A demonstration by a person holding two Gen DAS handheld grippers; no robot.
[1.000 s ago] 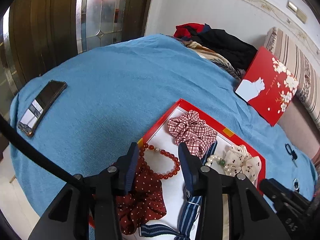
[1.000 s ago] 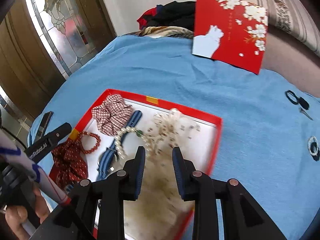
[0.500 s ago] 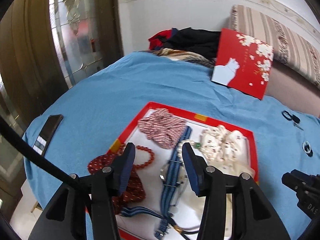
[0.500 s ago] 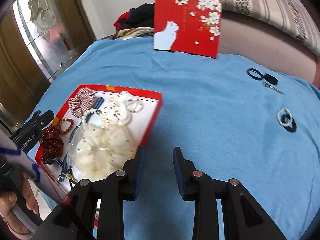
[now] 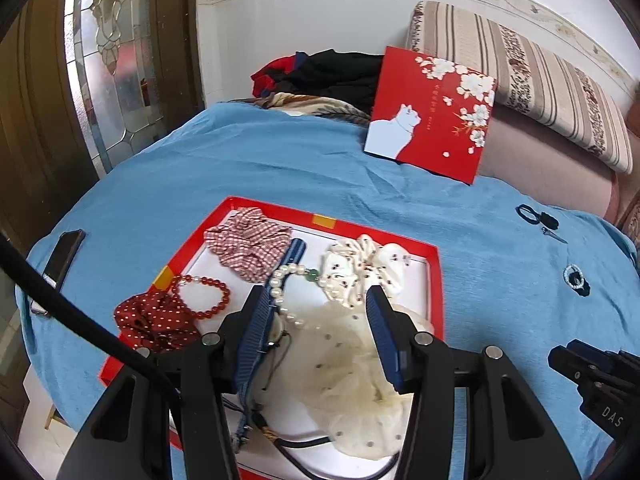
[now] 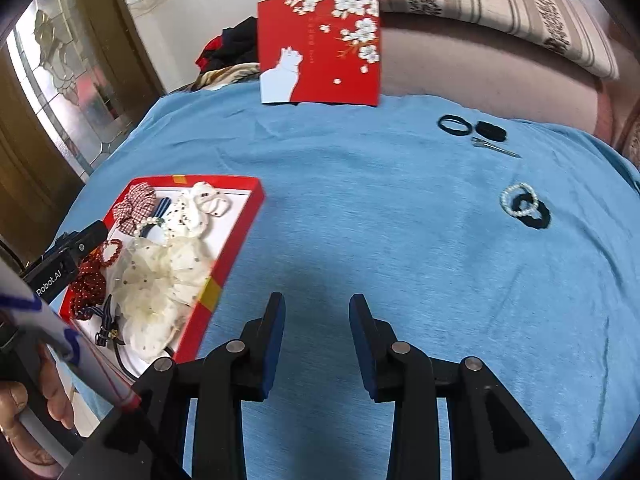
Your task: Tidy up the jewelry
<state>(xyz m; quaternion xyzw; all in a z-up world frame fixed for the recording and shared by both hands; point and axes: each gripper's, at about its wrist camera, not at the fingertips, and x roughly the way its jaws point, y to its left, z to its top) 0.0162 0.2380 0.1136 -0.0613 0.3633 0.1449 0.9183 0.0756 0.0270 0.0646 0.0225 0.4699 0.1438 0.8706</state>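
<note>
A red-rimmed tray (image 5: 436, 280) (image 6: 240, 240) on the blue cloth holds a checked scrunchie (image 5: 248, 242), a red bead bracelet (image 5: 204, 296), a red dotted scrunchie (image 5: 154, 320), a white pearl bracelet (image 5: 286, 284), a cream printed scrunchie (image 5: 360, 268) and a sheer cream scrunchie (image 5: 344, 368). My left gripper (image 5: 318, 312) is open and empty just above the tray. My right gripper (image 6: 316, 312) is open and empty over bare cloth right of the tray. A small pearl bracelet (image 6: 516, 200) lies on a black hair tie (image 6: 534, 214) at the right.
A red box lid with a white cat (image 5: 432, 120) (image 6: 320, 48) leans against the sofa at the back. A black hair tie (image 6: 454, 124), a black clip (image 6: 490, 130) and a metal hairpin (image 6: 496, 148) lie at the far right. A phone (image 5: 60, 264) lies at the left edge.
My right gripper let the sheer cream scrunchie drop into the tray and swung right over bare cloth. My left gripper pulled back and turned right, now facing the tray's middle.
</note>
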